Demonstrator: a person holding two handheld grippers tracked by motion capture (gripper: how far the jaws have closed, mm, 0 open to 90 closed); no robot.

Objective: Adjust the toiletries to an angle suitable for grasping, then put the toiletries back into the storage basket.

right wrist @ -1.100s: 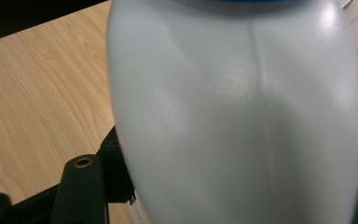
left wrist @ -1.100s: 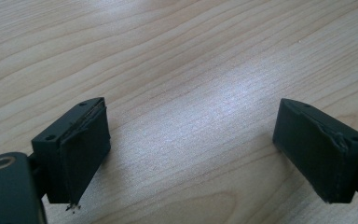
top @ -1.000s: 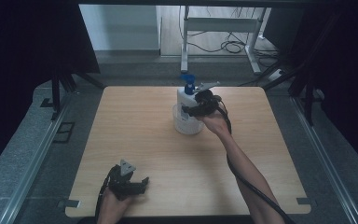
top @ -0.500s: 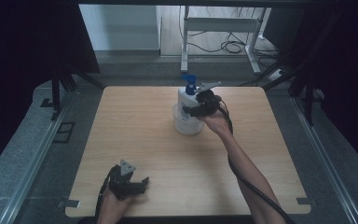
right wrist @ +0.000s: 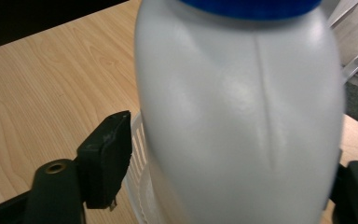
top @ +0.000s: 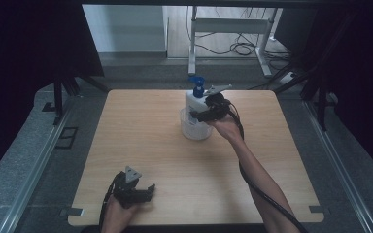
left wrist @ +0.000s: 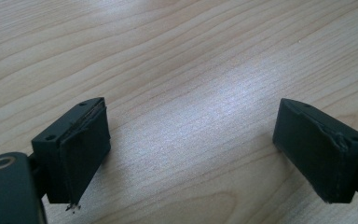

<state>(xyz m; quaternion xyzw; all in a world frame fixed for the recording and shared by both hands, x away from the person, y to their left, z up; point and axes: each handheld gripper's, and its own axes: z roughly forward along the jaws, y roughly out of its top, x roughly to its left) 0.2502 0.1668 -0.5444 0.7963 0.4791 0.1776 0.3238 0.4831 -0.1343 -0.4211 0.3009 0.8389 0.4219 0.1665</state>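
Observation:
A white bottle (top: 193,101) with a blue pump top (top: 197,84) stands in a clear ribbed cup (top: 194,129) at the far middle of the wooden table (top: 136,131). My right gripper (top: 200,110) reaches it from the right, one jaw on each side of the body. In the right gripper view the bottle (right wrist: 242,116) looms close, a thin gap shows between it and the left jaw, and the right jaw is mostly hidden behind it. My left gripper (top: 145,191) rests near the table's front left, open over bare wood (left wrist: 191,154).
A white metal stand (top: 233,29) and cables lie on the floor beyond the table's far edge. Dark curtains hang on both sides. Metal rails (top: 34,165) run along the table's left and right.

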